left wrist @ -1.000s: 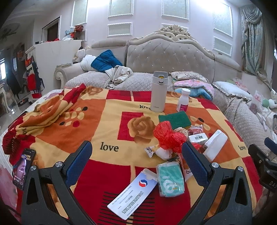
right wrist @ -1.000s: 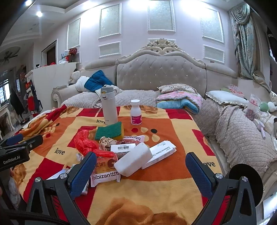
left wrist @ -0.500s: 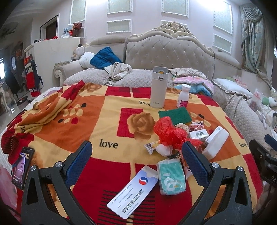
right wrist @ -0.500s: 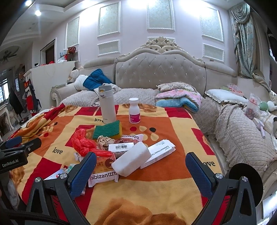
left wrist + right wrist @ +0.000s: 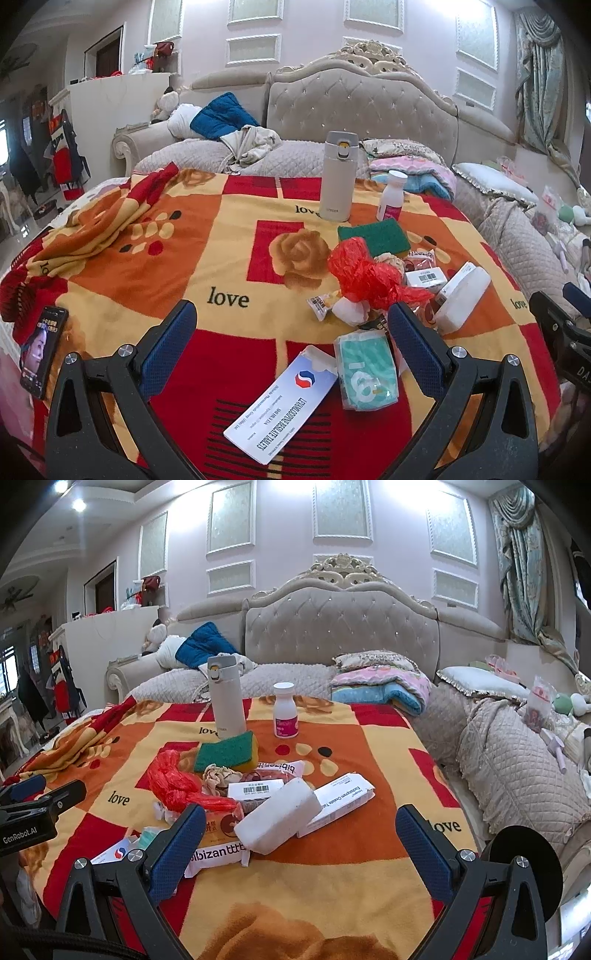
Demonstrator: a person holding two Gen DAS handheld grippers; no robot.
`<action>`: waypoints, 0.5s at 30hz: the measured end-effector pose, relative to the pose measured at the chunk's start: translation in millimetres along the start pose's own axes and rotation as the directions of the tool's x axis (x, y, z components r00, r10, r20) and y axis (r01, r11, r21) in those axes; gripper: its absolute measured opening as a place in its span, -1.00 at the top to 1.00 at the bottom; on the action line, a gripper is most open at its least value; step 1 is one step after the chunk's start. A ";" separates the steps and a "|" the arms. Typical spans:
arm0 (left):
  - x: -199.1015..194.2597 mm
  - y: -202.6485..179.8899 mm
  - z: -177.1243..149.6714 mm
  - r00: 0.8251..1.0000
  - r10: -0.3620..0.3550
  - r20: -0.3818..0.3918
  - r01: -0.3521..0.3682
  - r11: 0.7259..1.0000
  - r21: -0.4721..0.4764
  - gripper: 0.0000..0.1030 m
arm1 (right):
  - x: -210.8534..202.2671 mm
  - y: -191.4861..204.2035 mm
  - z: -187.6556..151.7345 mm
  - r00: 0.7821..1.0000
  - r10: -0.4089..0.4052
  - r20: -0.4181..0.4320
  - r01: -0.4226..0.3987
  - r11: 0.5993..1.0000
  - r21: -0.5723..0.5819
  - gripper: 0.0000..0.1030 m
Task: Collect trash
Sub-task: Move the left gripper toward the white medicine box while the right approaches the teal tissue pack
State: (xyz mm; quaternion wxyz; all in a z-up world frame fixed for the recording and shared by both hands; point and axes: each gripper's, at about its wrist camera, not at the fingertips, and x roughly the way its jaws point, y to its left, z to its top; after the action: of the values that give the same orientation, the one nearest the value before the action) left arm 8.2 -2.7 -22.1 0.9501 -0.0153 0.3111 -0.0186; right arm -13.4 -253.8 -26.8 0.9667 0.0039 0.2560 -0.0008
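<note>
A heap of trash lies on the patterned blanket (image 5: 229, 236): a crumpled red plastic bag (image 5: 364, 275) (image 5: 173, 781), a flat white tablet box (image 5: 282, 406), a teal tissue pack (image 5: 365, 369), a white foam block (image 5: 463, 299) (image 5: 279, 819), a second white medicine box (image 5: 341, 803) and a snack wrapper (image 5: 218, 854). My left gripper (image 5: 291, 328) is open and hovers just short of the tablet box and tissue pack. My right gripper (image 5: 301, 838) is open too, near the foam block, holding nothing.
A beige flask (image 5: 338, 175) (image 5: 225, 696), a small white bottle (image 5: 391, 195) (image 5: 285, 710) and a green sponge (image 5: 373, 236) (image 5: 227, 751) stand behind the heap. A phone (image 5: 42, 354) lies at the left edge. A tufted headboard (image 5: 340, 627) and pillows are beyond; quilted sofa cushions (image 5: 517, 760) sit right.
Both views have shifted slightly, with the heap sitting a little lower and nearer in frame. Both grippers stayed open and nothing was picked up.
</note>
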 end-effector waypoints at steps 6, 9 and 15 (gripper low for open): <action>3.5 -1.8 -2.2 1.000 0.004 -0.021 -0.003 1.000 0.014 -1.00 | 2.6 -0.4 -1.5 1.000 0.000 -0.007 0.000 1.000 0.003 -0.98; 5.4 -2.5 -3.7 1.000 0.001 -0.022 -0.001 1.000 0.016 -1.00 | 4.2 -1.1 -1.5 1.000 -0.002 -0.011 0.002 1.000 0.004 -0.98; 9.9 -5.1 -6.6 1.000 0.012 -0.025 -0.011 0.999 0.031 -1.00 | 7.6 -1.0 -2.6 1.000 -0.001 -0.026 0.001 1.000 0.004 -0.98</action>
State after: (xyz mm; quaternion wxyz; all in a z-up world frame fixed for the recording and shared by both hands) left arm 12.1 -8.3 -33.1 0.9463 0.0014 0.3228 -0.0180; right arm -8.1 -254.8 -32.8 0.9633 0.0056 0.2684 -0.0019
